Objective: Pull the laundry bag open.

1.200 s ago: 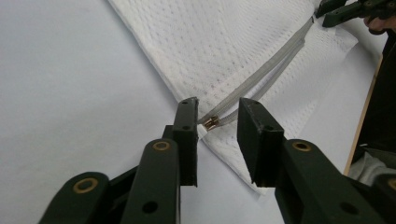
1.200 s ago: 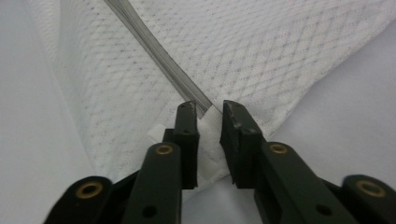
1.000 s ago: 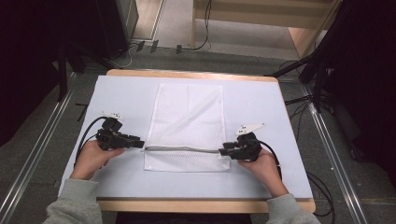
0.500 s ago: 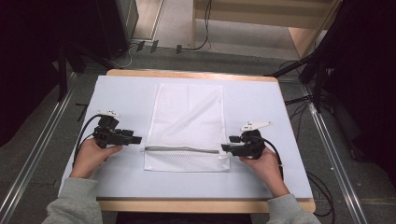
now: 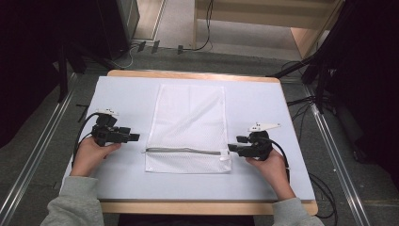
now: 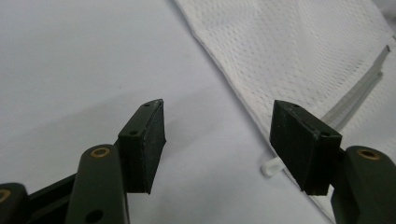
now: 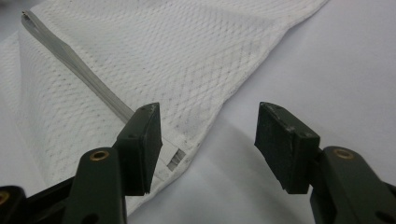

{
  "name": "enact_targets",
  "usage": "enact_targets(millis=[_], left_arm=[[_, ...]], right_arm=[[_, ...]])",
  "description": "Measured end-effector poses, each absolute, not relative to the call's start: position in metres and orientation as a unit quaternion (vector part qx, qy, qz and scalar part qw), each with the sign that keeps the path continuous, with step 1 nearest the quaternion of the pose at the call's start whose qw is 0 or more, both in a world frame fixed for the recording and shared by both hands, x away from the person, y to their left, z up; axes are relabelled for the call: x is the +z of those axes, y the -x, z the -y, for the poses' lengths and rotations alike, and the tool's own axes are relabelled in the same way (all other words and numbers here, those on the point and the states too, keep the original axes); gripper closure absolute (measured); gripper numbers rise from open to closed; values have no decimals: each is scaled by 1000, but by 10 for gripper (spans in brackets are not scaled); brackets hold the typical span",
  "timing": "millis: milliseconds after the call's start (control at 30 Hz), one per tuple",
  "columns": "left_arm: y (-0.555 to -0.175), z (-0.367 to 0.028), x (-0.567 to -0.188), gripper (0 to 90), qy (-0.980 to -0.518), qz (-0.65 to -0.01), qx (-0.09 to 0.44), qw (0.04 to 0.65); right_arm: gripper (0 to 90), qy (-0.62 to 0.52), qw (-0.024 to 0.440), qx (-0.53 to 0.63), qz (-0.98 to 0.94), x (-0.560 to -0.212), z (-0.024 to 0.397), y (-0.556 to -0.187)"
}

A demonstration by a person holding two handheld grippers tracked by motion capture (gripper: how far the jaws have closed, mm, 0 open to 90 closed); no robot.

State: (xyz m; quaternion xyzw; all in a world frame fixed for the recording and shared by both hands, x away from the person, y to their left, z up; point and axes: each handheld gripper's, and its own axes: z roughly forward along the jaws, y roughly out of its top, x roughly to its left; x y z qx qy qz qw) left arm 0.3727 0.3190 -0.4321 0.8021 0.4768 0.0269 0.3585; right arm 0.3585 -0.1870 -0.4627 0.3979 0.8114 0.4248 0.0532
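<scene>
High view: white mesh bag [image 5: 189, 127] lies flat mid-worktop [image 5: 263, 108], left gripper [image 5: 134, 137] off its 9 o'clock edge, right gripper [image 5: 232, 148] at the zipper's [image 5: 183, 151] 3 o'clock end.

Left gripper view: jaws just spread apart, nothing between; bag at 1 o'clock, cut off by frame.

Right gripper view: jaws just opened, bag corner between, unclamped; zipper pull hard to see.

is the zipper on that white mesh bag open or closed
Closed: the grey zipper runs as one unbroken line across the flat mesh bag, no gap showing.
</scene>
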Motion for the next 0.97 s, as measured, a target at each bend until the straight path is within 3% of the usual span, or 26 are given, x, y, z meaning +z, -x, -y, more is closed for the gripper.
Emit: enact_targets(millis=[967], left_arm=[[-380,-320,-438,344,-805,-489,47,334]], right_arm=[[389,-411,76,413,-809,-465,199,-359]])
